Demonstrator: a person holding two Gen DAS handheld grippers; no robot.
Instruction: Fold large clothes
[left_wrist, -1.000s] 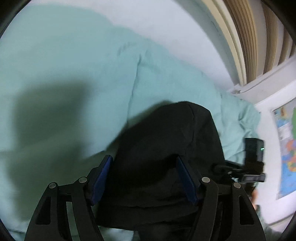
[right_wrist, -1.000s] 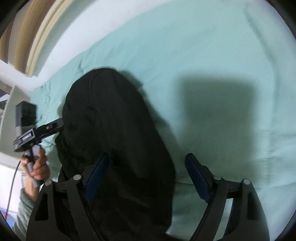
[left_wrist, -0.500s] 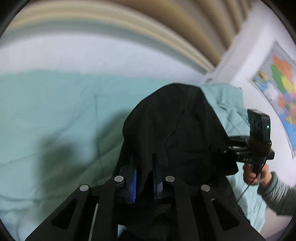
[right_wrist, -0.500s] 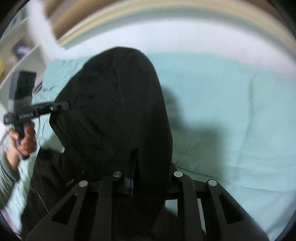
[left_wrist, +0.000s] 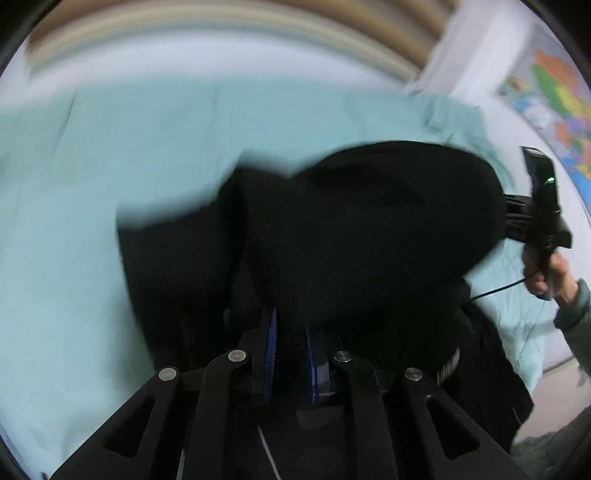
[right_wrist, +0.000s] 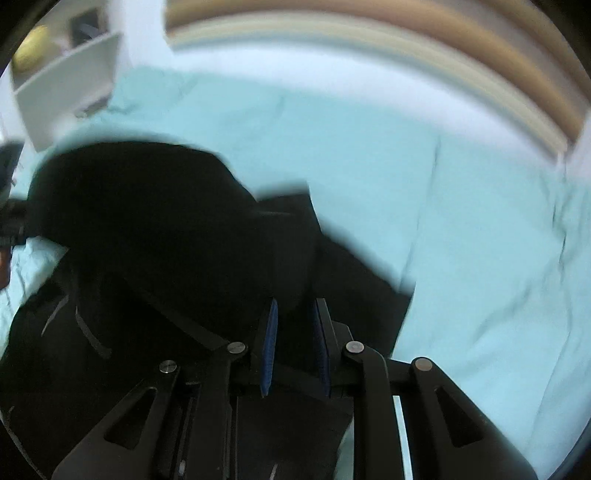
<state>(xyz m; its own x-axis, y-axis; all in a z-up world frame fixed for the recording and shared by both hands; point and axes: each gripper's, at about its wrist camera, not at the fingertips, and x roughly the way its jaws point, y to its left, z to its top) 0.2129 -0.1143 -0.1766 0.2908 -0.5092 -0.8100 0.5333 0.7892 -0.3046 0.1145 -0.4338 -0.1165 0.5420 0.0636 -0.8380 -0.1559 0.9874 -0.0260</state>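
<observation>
A large black garment (left_wrist: 369, 229) hangs lifted over a mint-green bedsheet (left_wrist: 110, 147). My left gripper (left_wrist: 290, 321) is shut on its near edge, blue pads pinching black cloth. My right gripper (right_wrist: 293, 317) is shut on the same garment (right_wrist: 166, 221), cloth between its blue pads. The right gripper also shows in the left wrist view (left_wrist: 539, 214), held by a hand at the garment's right side. A sleeve-like flap (left_wrist: 173, 258) hangs to the left. Both views are motion-blurred.
The bed (right_wrist: 480, 221) spreads wide behind the garment. A beige slatted headboard or blind (right_wrist: 369, 33) runs along the far side. A white shelf (right_wrist: 62, 81) stands at the left, and a coloured wall map (left_wrist: 554, 96) hangs at the right.
Both grippers went from open around the garment to shut on it, then lifted it. The cloth has risen and spread sideways, and a flap has swung out.
</observation>
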